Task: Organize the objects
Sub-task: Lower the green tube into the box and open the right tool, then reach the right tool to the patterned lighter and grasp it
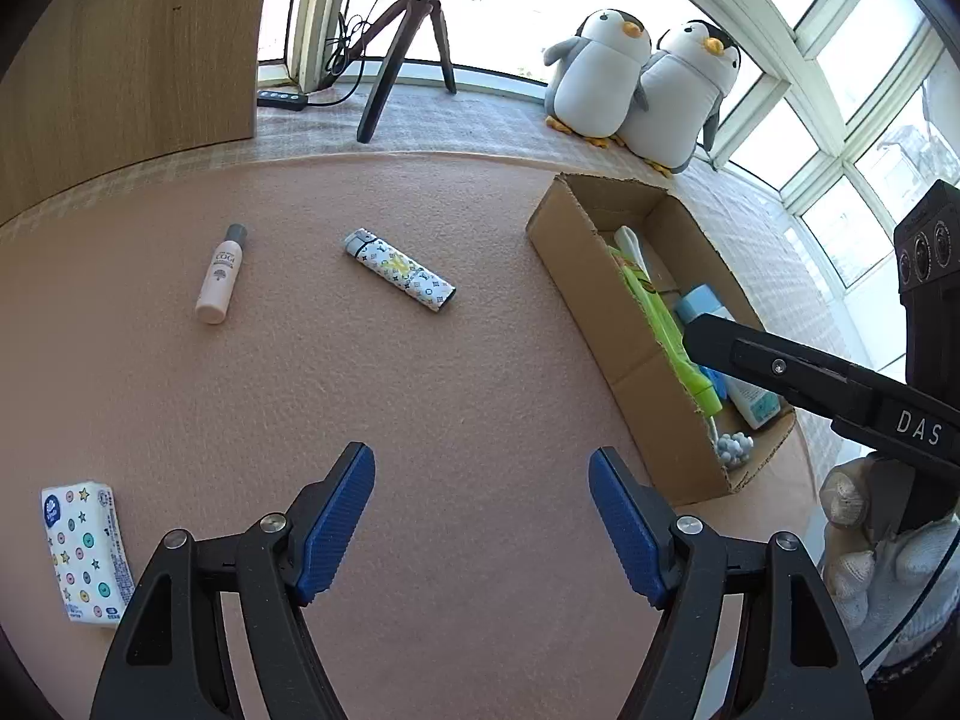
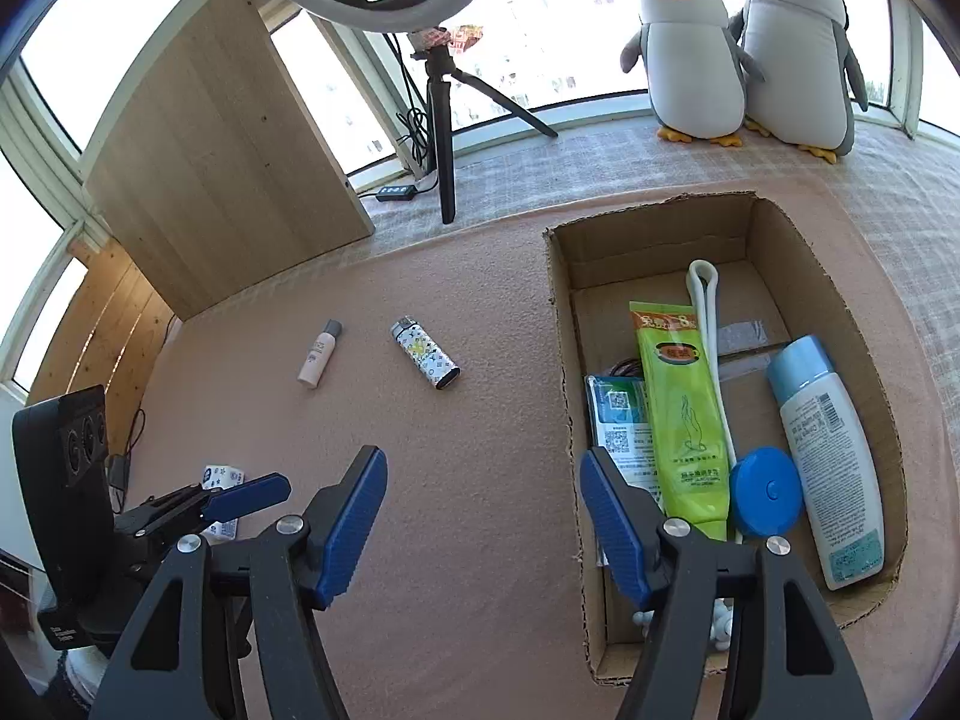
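On the pink felt table lie a patterned lighter (image 1: 399,270) (image 2: 425,353), a small pale bottle (image 1: 219,283) (image 2: 319,354) and a tissue pack (image 1: 86,553) (image 2: 221,501). A cardboard box (image 1: 606,300) (image 2: 873,360) on the right holds a green tube (image 2: 678,414), a white bottle with a blue cap (image 2: 828,456), a blue round lid (image 2: 767,491) and a card. My left gripper (image 1: 483,519) hovers open over bare felt, left of the box. My right gripper (image 2: 483,519) is open over the box's left wall, with nothing between its fingers.
Two plush penguins (image 1: 642,81) (image 2: 750,42) sit on the sill behind the box. A ring light tripod (image 1: 402,48) (image 2: 441,120) and a wooden panel (image 1: 132,60) (image 2: 222,150) stand at the back. A gloved hand (image 1: 882,564) holds the right gripper.
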Demonstrator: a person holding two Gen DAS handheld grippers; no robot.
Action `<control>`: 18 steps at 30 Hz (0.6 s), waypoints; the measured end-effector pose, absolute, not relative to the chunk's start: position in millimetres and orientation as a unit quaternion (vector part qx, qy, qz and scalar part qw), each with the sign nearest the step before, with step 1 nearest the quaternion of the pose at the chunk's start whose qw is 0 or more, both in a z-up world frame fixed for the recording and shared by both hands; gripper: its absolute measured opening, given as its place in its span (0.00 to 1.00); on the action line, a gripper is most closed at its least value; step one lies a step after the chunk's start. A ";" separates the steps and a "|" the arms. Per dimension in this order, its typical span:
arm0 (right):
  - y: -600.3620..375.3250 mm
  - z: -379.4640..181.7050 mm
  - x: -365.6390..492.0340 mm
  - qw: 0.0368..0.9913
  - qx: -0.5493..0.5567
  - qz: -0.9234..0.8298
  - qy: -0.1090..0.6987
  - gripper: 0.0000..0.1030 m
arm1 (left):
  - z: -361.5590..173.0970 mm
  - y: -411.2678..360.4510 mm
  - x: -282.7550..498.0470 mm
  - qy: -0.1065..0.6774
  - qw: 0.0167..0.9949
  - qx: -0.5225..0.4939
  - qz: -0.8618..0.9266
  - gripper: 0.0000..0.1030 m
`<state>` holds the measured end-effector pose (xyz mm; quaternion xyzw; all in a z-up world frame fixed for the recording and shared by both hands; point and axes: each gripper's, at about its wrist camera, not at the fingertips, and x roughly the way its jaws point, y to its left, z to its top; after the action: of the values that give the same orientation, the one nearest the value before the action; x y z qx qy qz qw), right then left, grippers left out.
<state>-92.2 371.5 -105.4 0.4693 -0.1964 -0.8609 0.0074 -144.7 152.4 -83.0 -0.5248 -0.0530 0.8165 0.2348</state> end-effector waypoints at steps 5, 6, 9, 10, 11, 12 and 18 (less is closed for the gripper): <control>345.4 -109.6 -108.7 0.020 0.481 -0.856 -0.191 0.61 | -90.3 116.1 -140.0 -0.074 0.220 -0.529 0.816 0.74; 341.5 -111.4 -114.2 0.024 0.484 -0.854 -0.190 0.61 | -92.3 110.9 -139.0 -0.077 0.218 -0.531 0.815 0.74; 334.2 -117.8 -132.2 0.029 0.491 -0.848 -0.195 0.61 | -100.3 99.0 -138.0 -0.086 0.210 -0.536 0.813 0.74; 332.5 -120.5 -140.0 0.030 0.494 -0.846 -0.198 0.61 | -102.2 95.4 -136.9 -0.089 0.209 -0.538 0.812 0.74; 330.7 -123.2 -147.7 0.032 0.497 -0.844 -0.199 0.58 | -104.1 91.6 -135.6 -0.092 0.207 -0.539 0.812 0.74; 328.5 -125.8 -155.4 0.033 0.500 -0.842 -0.198 0.57 | -106.2 89.2 -134.4 -0.093 0.206 -0.539 0.811 0.74; 318.8 -151.9 -203.1 0.028 0.531 -0.825 -0.191 0.38 | -112.2 72.3 -127.2 -0.104 0.197 -0.541 0.811 0.74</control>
<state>-203.1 318.8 -151.9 0.5312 -0.1909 -0.8250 0.0282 -127.2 72.3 -112.2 -0.5411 -0.1042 0.8109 0.1970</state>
